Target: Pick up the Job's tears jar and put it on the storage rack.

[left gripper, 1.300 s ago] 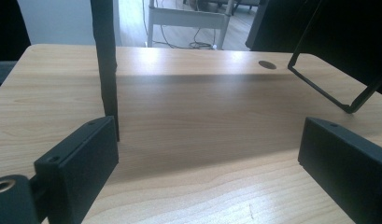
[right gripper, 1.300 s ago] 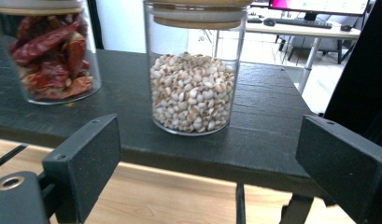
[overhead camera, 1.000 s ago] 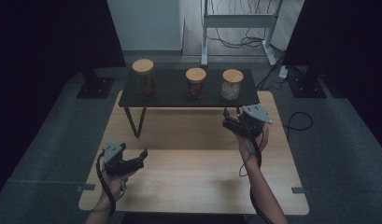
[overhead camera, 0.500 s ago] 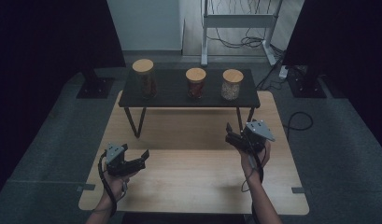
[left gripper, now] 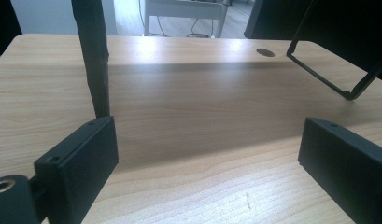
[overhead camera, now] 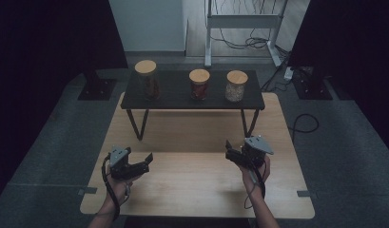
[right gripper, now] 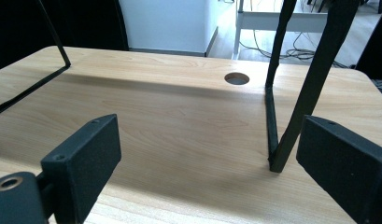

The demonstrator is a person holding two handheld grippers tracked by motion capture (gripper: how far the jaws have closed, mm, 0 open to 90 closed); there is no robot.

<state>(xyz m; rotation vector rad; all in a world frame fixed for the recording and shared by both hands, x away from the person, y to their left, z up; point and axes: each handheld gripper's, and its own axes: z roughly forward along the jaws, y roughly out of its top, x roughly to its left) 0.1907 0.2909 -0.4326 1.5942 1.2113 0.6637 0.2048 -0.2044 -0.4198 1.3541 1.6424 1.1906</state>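
Over the pale woodgrain table (overhead camera: 192, 185), both boxy black claws, left claw (overhead camera: 145, 160) and right claw (overhead camera: 228, 151), gape wide, empty.

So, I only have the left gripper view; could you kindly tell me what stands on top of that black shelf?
Observer: Cork-lidded glass jars in a row on the low black shelf: left jar, middle jar, right jar.
Operator: Thanks, what do they hold?
Observer: Dark brown, red and pale contents, in that order.
Operator: And the right tool?
Observer: The right tool hovers open over the light wooden table, before the shelf's right legs.
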